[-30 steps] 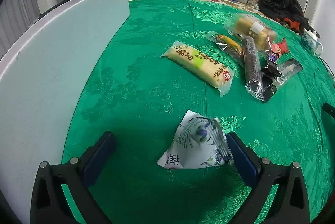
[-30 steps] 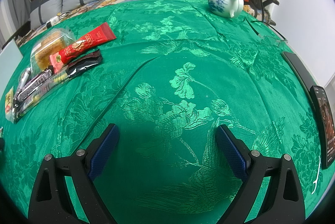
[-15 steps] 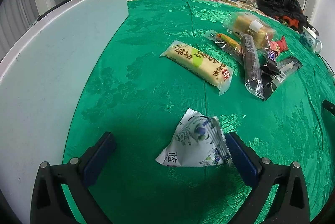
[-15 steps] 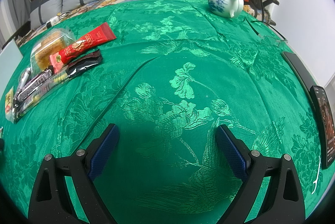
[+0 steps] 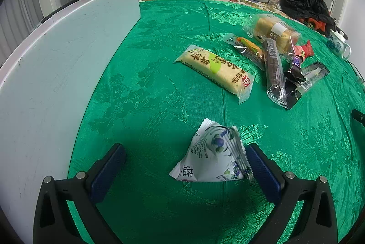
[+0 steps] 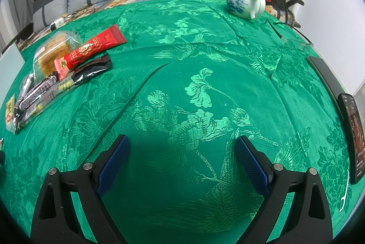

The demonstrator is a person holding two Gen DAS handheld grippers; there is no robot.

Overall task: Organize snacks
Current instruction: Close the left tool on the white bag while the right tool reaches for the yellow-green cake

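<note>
**Two open grippers over a green counter scattered with snacks**

The left gripper (image 5: 182, 164) is hovering low over a counter (image 5: 148, 93) draped in a green floral cloth, its two blue-padded fingers spread wide. A white snack packet with blueberry print (image 5: 214, 157) is lying between them, its crimped right edge sitting just beside, perhaps touching, the right finger, while the left finger is standing well apart from it. To the left, a pale flat board (image 5: 52, 75) is lying along the counter edge.

Farther off and to the right, a long yellow rice-cracker pack (image 5: 214, 68) is lying diagonally on the cloth. Beyond it, a cluster of snacks is lying heaped together: a dark brown bar (image 5: 273, 66), a clear bag of cake (image 5: 271, 30), a red packet (image 5: 305, 51) and a black wrapper (image 5: 312, 75).

The right gripper (image 6: 182, 157) is likewise spread wide and holding nothing, facing bare green cloth. The same snack cluster is showing at its far left, with the red packet (image 6: 91, 50) on top. A blue-and-white teapot (image 6: 245, 2) is standing at the far right, and a dark phone (image 6: 352, 136) is lying at the right edge.
</note>
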